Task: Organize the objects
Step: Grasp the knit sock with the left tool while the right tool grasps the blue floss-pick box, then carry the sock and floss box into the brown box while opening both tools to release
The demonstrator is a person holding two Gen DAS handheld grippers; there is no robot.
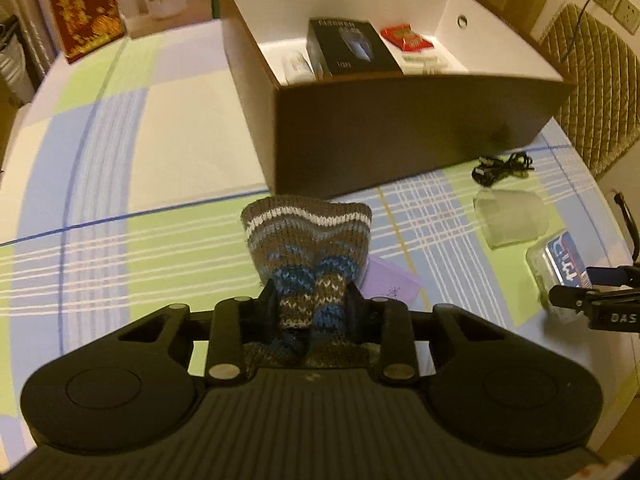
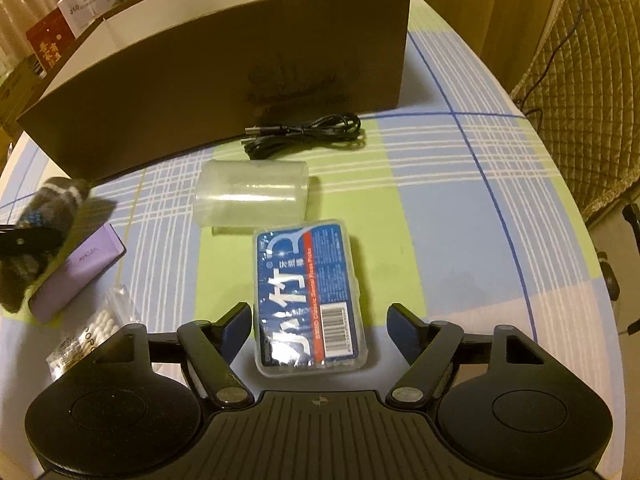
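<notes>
My left gripper (image 1: 311, 298) is shut on a striped knitted sock (image 1: 306, 232), held above the table just in front of the brown box (image 1: 400, 136). The box is white inside and holds a black carton (image 1: 350, 48), a red packet (image 1: 406, 38) and a white item (image 1: 298, 65). My right gripper (image 2: 318, 320) stands open around the near end of a clear case of floss picks (image 2: 306, 288) lying on the tablecloth. From the right wrist view the sock (image 2: 44, 208) and the left gripper appear blurred at the far left.
A clear plastic cup (image 2: 252, 196) lies on its side beyond the floss case, with a coiled black cable (image 2: 304, 134) behind it by the box (image 2: 224, 76). A purple box (image 2: 76, 272) and a bag of cotton swabs (image 2: 92, 336) lie left. A quilted chair (image 2: 584, 92) stands right.
</notes>
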